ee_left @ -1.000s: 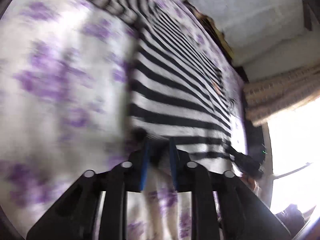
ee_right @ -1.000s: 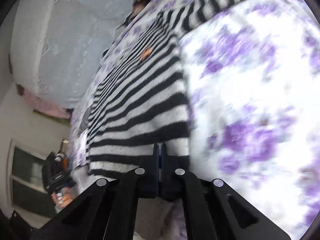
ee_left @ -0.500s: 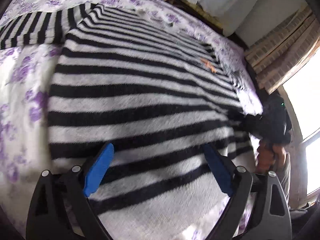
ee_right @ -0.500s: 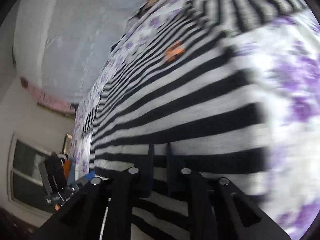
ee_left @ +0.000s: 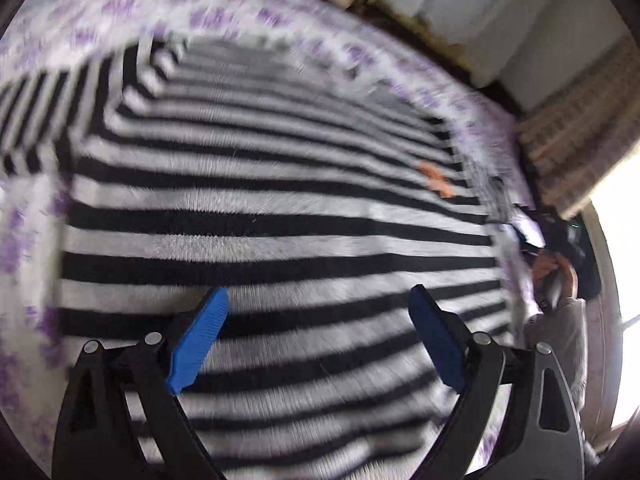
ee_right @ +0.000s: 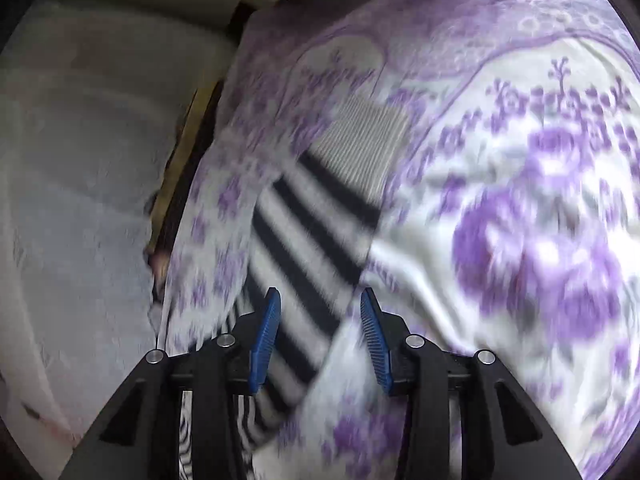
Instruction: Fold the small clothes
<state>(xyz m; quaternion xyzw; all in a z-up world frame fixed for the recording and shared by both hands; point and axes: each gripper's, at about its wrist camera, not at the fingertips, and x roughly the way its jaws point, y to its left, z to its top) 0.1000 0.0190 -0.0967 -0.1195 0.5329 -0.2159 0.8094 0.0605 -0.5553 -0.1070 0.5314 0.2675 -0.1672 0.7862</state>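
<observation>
On the purple-flowered bedspread (ee_right: 520,184) lies a striped sweater (ee_left: 280,216); both hand-held grippers (ee_left: 318,304) (ee_right: 320,308) released.

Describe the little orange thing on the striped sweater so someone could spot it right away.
Start at the purple-flowered bedspread and find the black-and-white striped sweater spread across it. Toward its far right edge sits a small orange mark, the only warm colour on the stripes.

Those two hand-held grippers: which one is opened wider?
The left hand-held gripper: its blue pads sit far apart over the striped sweater. The right hand-held gripper is open too, but narrower, above a striped sleeve.
</observation>
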